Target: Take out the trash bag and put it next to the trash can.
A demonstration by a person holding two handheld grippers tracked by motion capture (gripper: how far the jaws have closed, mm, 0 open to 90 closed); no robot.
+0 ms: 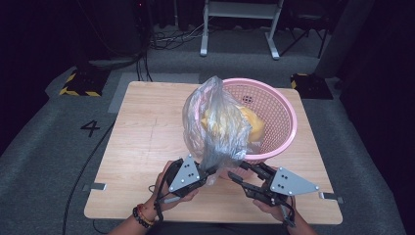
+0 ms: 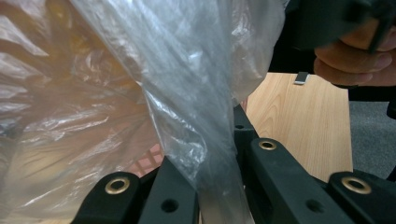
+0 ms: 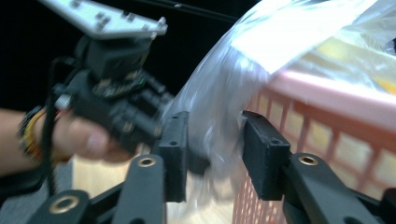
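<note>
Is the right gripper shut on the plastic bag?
No: the right gripper stands open, bag film loose between its pads.

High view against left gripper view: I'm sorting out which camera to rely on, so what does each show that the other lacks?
High view alone: the whole pink basket, the yellow contents in the bag, and the right gripper beside the bag's neck. Left gripper view alone: the film pinched between its black jaws, up close. Both share the clear plastic bag, the left gripper shut on it, and the wooden table.

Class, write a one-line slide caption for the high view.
Left gripper pinches a clear plastic bag draped over a pink basket; right gripper open beside it.
</note>
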